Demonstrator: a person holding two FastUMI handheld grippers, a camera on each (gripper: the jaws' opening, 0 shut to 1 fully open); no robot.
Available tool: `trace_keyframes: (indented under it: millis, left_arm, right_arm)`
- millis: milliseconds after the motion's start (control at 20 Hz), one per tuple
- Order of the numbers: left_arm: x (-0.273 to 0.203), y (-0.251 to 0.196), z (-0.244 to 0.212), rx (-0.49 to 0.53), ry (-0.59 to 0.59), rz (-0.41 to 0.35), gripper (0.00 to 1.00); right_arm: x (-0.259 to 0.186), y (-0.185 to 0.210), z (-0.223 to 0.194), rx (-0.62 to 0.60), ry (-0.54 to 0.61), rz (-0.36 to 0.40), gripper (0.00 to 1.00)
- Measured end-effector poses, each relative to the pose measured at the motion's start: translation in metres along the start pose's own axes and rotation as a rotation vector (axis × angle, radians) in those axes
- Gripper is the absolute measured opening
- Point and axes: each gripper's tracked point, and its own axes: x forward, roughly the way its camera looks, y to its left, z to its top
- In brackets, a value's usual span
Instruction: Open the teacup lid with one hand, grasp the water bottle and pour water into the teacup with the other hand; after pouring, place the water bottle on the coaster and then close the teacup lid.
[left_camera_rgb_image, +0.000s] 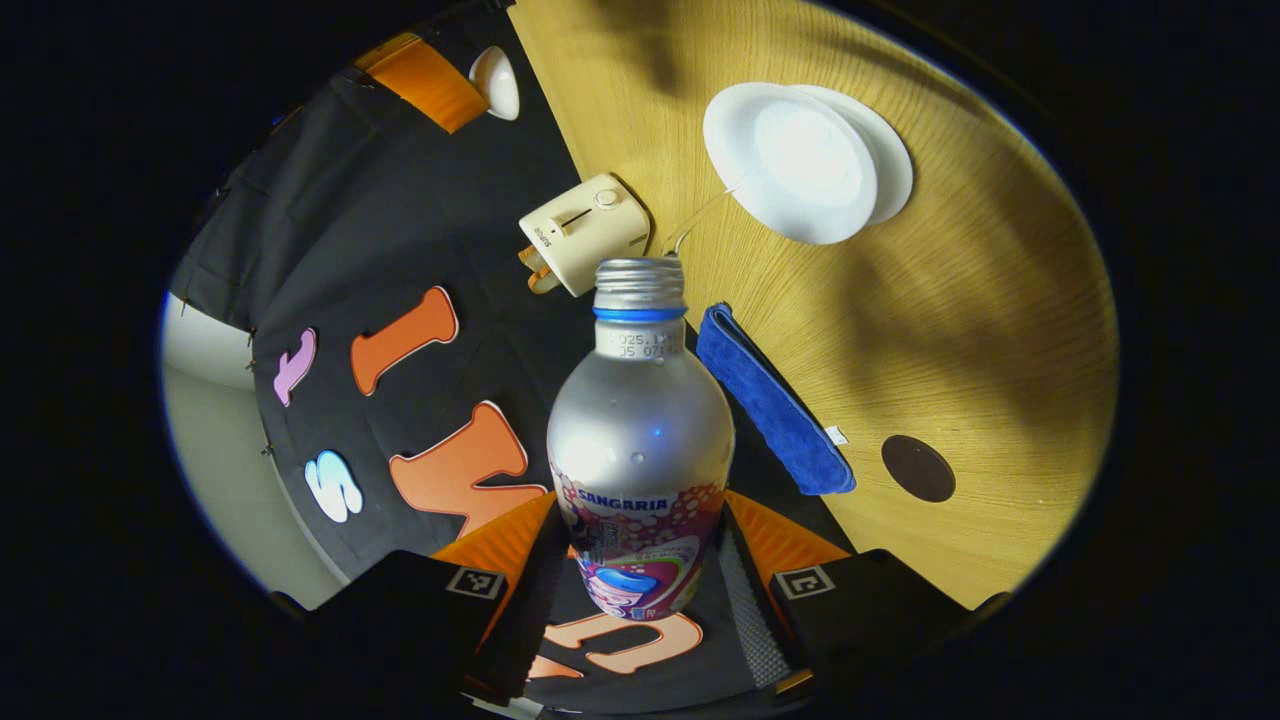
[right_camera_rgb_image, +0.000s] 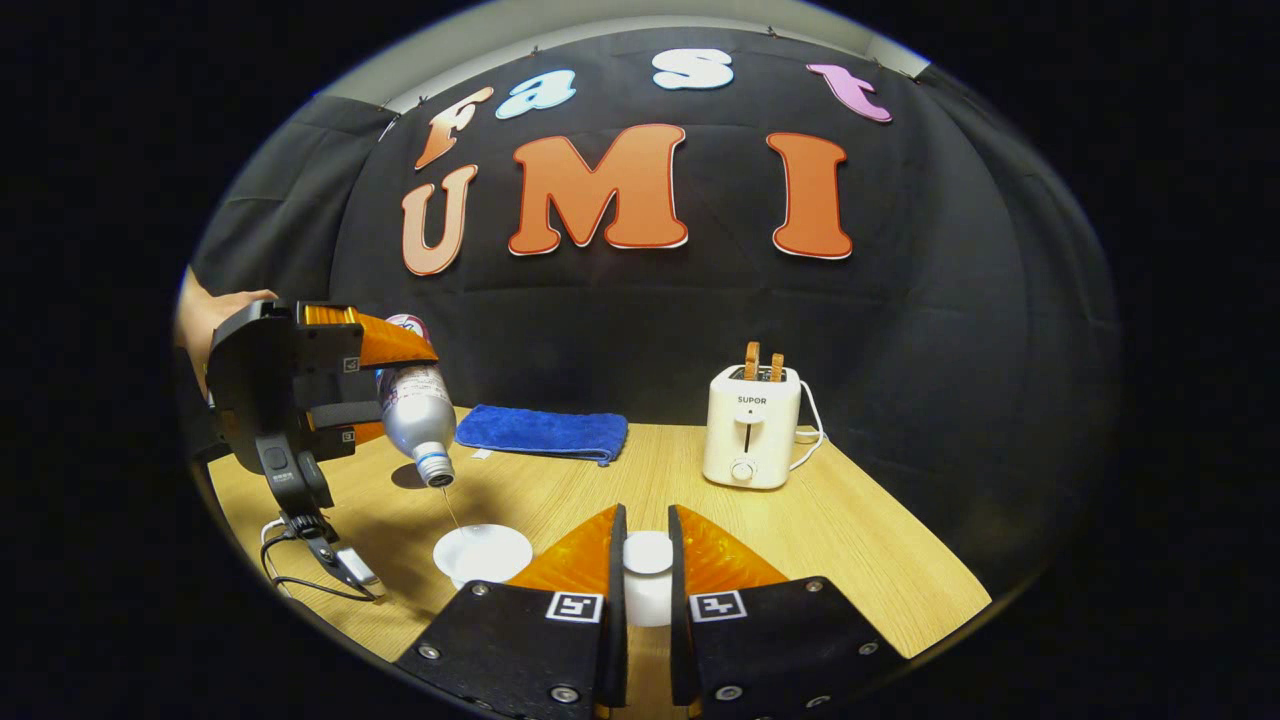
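The left gripper (left_camera_rgb_image: 640, 600) is clamping the water bottle (left_camera_rgb_image: 640, 440), tipping its long axis mouth-down, a thin stream falling into the teacup (right_camera_rgb_image: 483, 553) just below. The right gripper (right_camera_rgb_image: 646, 580) is pinching the lid (right_camera_rgb_image: 648, 555), beside the cup. The coaster (left_camera_rgb_image: 918, 468) is lying off to the bottle's side on the desk (left_camera_rgb_image: 1000, 330).

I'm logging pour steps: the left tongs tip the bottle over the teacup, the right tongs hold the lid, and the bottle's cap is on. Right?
Not quite: the cap is off. The left gripper view shows the bottle with a bare threaded mouth, and the right gripper view shows a thin stream falling into the teacup. The left tongs do tip it, and the right tongs hold the lid.
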Motion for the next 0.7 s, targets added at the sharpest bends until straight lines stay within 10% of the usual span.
trace_keyframes:
  millis: [700]
  left_arm:
    - [-0.006, 0.017, -0.001, -0.050, -0.006, 0.124, 0.83]
  right_arm:
    - [0.000, 0.010, 0.001, 0.011, -0.005, 0.007, 0.17]
